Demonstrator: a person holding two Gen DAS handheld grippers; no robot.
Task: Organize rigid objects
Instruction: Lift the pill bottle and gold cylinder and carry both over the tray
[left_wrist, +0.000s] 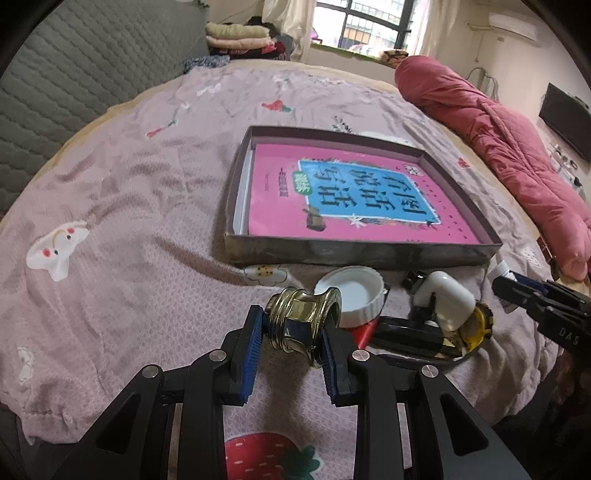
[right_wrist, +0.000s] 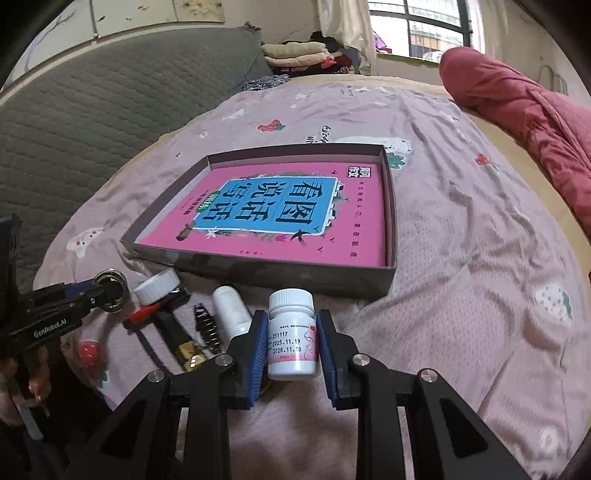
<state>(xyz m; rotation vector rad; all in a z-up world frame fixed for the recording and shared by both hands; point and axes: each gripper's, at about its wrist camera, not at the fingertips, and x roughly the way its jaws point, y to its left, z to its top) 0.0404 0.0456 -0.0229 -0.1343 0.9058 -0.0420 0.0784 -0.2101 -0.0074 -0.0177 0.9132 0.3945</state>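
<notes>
My left gripper (left_wrist: 293, 332) is shut on a gold metal fitting (left_wrist: 304, 323) and holds it just above the bedspread; it also shows in the right wrist view (right_wrist: 110, 291). My right gripper (right_wrist: 291, 341) is shut on a white pill bottle (right_wrist: 292, 336), held upright. Ahead lies a shallow grey box (left_wrist: 362, 254) with a pink book (left_wrist: 351, 192) inside; the box (right_wrist: 266, 271) and book (right_wrist: 280, 210) also show in the right wrist view. Loose items lie in front of the box: a white lid (left_wrist: 351, 291), a white tube (right_wrist: 232, 308), a black spring (right_wrist: 207, 325).
A red quilt (left_wrist: 498, 147) lies rolled along the right side of the bed. A grey padded headboard (right_wrist: 92, 122) stands at the left. Folded clothes (left_wrist: 236, 37) are stacked at the far end near the window. A black and gold item (right_wrist: 181, 339) lies among the loose things.
</notes>
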